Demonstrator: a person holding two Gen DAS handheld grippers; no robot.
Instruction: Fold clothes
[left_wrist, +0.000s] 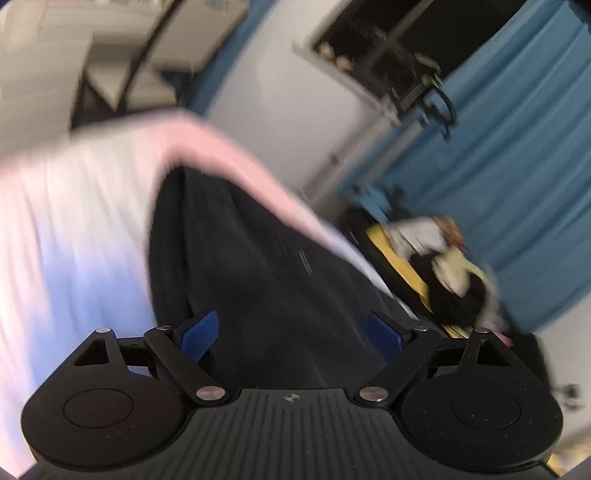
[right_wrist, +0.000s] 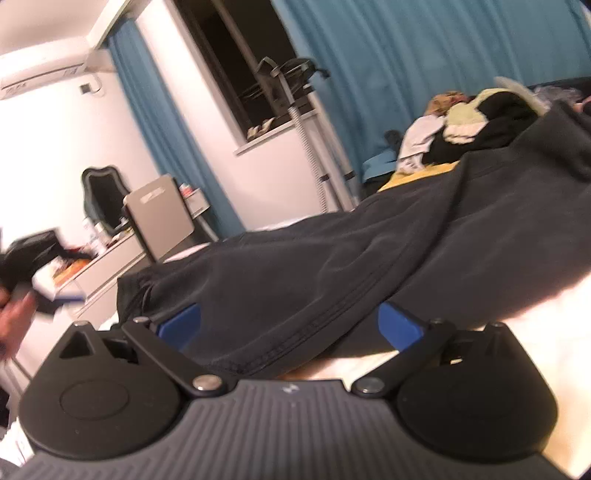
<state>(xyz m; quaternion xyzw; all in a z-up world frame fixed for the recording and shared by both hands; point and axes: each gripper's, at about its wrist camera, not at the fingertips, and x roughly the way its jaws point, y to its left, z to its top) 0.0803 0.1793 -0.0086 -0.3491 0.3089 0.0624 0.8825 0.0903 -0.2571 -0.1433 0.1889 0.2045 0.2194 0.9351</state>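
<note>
- Seen from the left wrist camera: left hand-held gripper (left_wrist: 291, 334) with blue pads (left_wrist: 199, 338) spread wide, nothing pinched between them, the dark garment (left_wrist: 236, 258) lying just beyond the tips.
- Spread likewise in the right wrist view: right hand-held gripper (right_wrist: 290, 326), its blue pads (right_wrist: 400, 326) apart on either side of the garment's stitched hem (right_wrist: 295, 343), no grip on the cloth visible.
- Laid out long across the pale bed (left_wrist: 74, 229): the dark garment, running from 6 o'clock toward 12 o'clock in the left view, from 7 o'clock toward 2 o'clock in the right.
- Heaped at 3 o'clock in the left view, near the bed's far edge: a pile of mixed clothes (left_wrist: 448, 266) on a yellow sheet (left_wrist: 399, 262).
- Behind, at 1 o'clock: blue curtains (left_wrist: 517, 155) beside a dark window (left_wrist: 388, 48).
- At 9 o'clock in the right view: a blurred hand (right_wrist: 13, 317), what it held too smeared to tell.
</note>
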